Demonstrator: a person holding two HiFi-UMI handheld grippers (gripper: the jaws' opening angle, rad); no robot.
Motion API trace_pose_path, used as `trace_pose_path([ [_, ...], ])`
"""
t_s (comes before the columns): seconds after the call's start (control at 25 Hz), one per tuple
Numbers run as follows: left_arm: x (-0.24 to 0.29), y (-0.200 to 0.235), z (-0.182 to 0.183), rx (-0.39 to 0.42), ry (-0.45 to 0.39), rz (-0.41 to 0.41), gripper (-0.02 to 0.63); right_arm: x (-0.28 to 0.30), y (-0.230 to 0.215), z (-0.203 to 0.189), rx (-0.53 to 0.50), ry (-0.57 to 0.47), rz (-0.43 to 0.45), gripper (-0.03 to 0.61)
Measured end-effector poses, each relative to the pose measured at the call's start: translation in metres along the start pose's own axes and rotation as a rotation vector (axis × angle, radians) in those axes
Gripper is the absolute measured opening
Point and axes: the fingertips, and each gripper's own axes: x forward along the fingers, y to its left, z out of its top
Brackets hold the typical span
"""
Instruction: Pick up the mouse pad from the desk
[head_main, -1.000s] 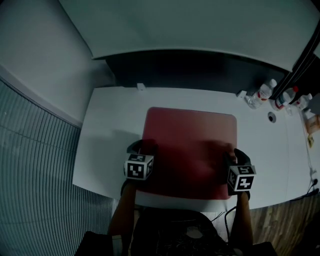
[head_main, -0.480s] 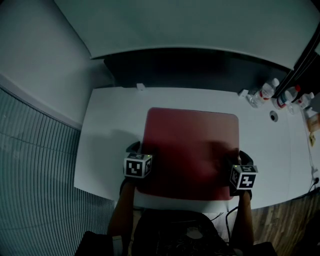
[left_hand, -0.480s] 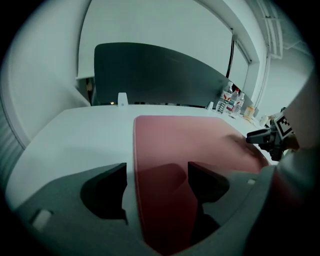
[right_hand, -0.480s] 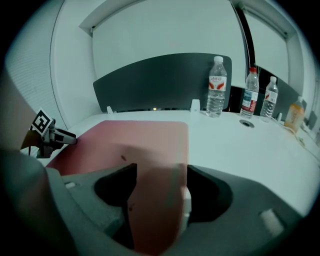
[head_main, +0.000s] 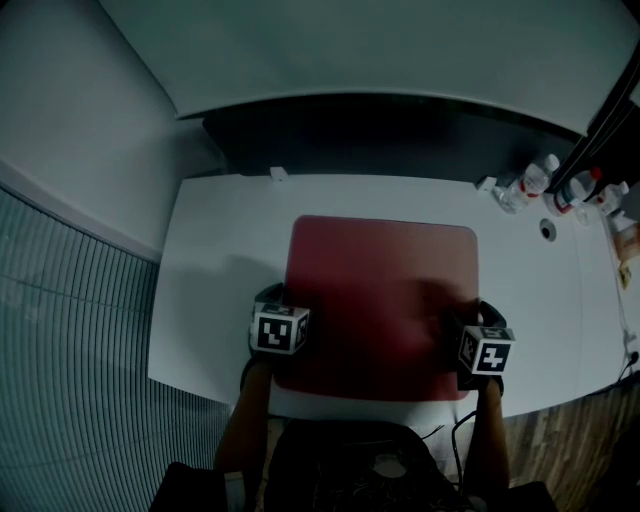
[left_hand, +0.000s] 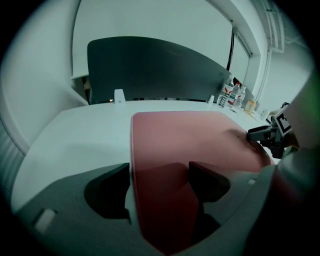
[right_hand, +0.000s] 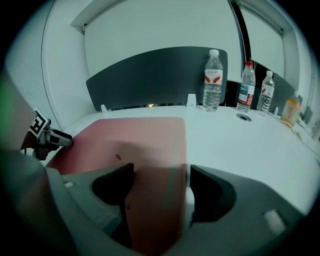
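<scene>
Both finger pairs just spread wide: my left gripper (left_hand: 160, 186) and right gripper (right_hand: 159, 192) straddle side edges of dark-red rectangular mouse pad (head_main: 382, 290), nothing pinched; pad flat on white bench (head_main: 215, 250), lift pending.

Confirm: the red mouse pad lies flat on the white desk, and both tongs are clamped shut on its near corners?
Wrong on the clamping. The left tongs and right tongs are open, having just been opening, each straddling a side edge of the red mouse pad by its near corners; both gripper views show this. The pad lies flat on the white desk.
</scene>
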Motion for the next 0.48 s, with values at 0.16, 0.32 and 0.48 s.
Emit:
trace_pose_path([
  [0.16, -0.0012, -0.0004, -0.0015, -0.002, 0.016, 0.015, 0.370, 0.0000, 0.0023, -0.0016, 0.007, 0.012, -0.004, 0.345],
  [0.32, -0.0022, -0.0001, 0.0012, 0.007, -0.022, 0.030, 0.360, 0.0003, 0.0044, -0.0001, -0.007, 0.003, -0.004, 0.334],
  [0.48, -0.0041, 0.0007, 0.0017, 0.000, -0.060, 0.032, 0.357, -0.0003, 0.0051, -0.0002, -0.007, 0.000, -0.001, 0.333],
])
